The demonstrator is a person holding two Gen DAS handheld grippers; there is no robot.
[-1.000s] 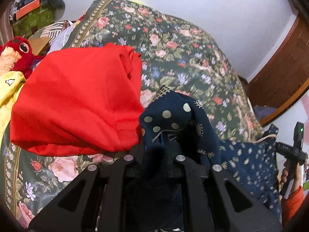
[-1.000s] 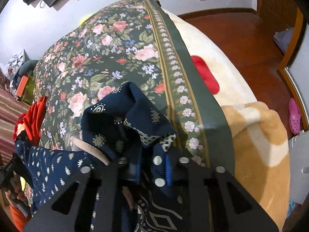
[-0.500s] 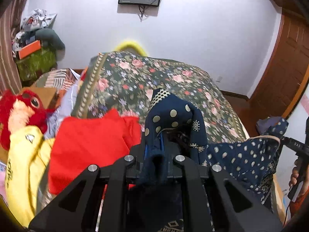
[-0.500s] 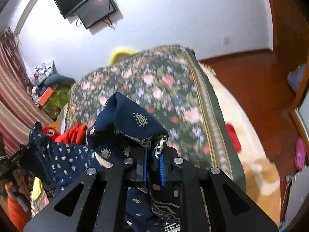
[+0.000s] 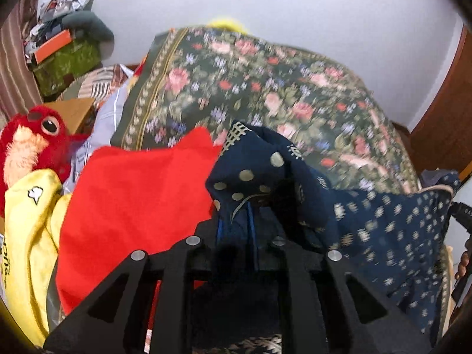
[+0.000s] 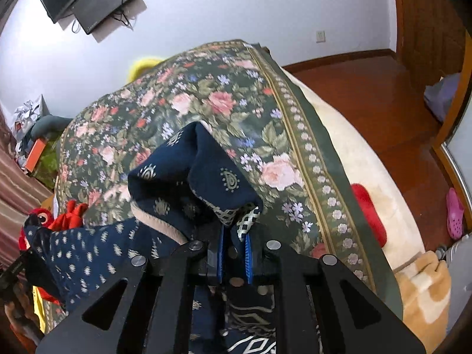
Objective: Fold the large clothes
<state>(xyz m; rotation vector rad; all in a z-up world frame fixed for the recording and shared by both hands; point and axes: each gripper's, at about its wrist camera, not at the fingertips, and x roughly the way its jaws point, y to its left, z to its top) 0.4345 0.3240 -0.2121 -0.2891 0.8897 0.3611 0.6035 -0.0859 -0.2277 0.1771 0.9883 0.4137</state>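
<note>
Navy garment (image 6: pixel 200 174) with cream motifs, polka dots and a checked trim – beside it a plain red cloth (image 5: pixel 135 194). The bedspread (image 6: pixel 236 109) is dark green with pink roses; a yellow garment (image 5: pixel 29 221) lies by a red plush toy (image 5: pixel 32 141).

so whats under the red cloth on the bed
The red cloth lies on the floral bedspread, its left edge lying over a yellow garment. Anything else beneath it is covered. The navy patterned garment overlaps its right side.
</note>
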